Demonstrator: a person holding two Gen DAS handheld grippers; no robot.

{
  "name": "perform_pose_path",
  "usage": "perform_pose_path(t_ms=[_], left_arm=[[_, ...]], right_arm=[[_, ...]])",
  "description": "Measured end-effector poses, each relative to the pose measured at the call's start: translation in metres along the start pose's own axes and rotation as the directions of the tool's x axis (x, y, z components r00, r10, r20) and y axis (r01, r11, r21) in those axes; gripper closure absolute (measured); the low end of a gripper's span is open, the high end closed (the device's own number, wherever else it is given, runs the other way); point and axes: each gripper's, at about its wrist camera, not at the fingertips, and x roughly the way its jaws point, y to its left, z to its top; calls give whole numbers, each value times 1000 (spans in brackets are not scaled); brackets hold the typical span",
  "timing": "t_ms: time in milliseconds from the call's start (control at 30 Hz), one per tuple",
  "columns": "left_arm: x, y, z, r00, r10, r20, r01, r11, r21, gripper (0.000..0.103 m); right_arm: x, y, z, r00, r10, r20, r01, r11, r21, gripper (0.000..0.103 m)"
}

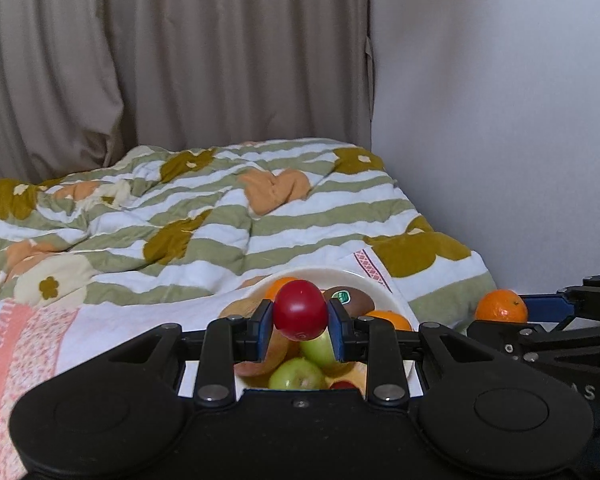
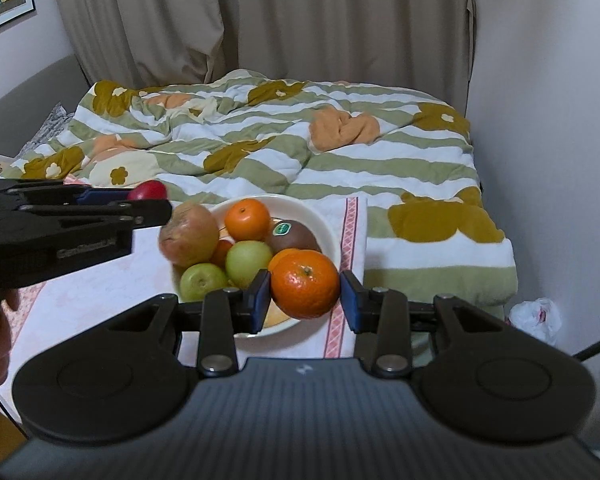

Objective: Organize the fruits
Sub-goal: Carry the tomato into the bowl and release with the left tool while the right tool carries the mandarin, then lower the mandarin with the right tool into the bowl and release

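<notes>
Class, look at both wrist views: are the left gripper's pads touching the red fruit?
Touching. The left wrist view shows the left gripper with both blue pads pressed against the red fruit.

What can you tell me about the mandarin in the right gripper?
The mandarin is round, glossy orange, with dimpled peel and a small greenish stem scar facing up. It sits between the right gripper's blue pads, gripped at its sides and held over the near rim of the white bowl. It looks whole and unpeeled. The left wrist view shows it too, beside the bowl.
</notes>
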Motion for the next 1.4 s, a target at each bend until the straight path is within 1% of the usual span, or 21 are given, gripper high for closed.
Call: perform_pose_path(t_ms=[233,433,667,700,733,767,800,833,900,967,1067,1167,1200,1233,1400], left_arm=[[58,-2,14,997,-28,-75,30,999,28,71],[104,-4,14,986,-52,-158,60,997,47,71],[129,-4,12,976,-72,-207,87,994,62,70],[130,-4,12,975,-74,-208,89,994,65,65],[129,-4,13,975,-78,-206,93,993,66,53],[127,-4,13,977,-81,-199,95,993,65,45],[124,-3,14,979,-81,-185,94,994,64,27],[120,-2,15,983,-77,-166,88,994,64,16],[112,1,18,988,-76,-135,85,995,61,15],[104,6,21,989,-79,-122,85,995,47,14],[92,17,24,993,-66,-99,68,997,24,11],[80,30,25,996,-32,-78,32,999,-1,8],[77,34,25,997,-21,-74,20,1000,-10,5],[72,40,24,998,-5,-66,4,1000,-24,4],[55,65,19,997,55,-53,-59,995,-79,3]], right_arm=[[31,-14,10,1000,3,-27,-2,1000,18,51],[59,-23,15,998,3,-62,0,999,40,51],[79,-30,19,997,-8,-81,14,997,71,51],[81,-32,20,997,-11,-81,17,997,75,51],[82,-33,21,997,-13,-81,20,997,78,51],[82,-33,20,997,-15,-80,22,996,81,51],[82,-34,21,997,-18,-80,24,996,84,51],[83,-35,22,997,-21,-79,27,996,86,51],[82,-37,23,997,-26,-77,33,996,86,51],[82,-38,24,997,-28,-76,35,996,83,51],[83,-38,24,997,-22,-76,27,997,74,51],[86,-31,28,997,-3,-75,7,999,49,51],[88,-28,30,997,6,-74,-3,999,38,51],[90,-23,31,997,19,-73,-17,1000,25,51],[107,7,38,995,79,-63,-82,995,-55,51]])
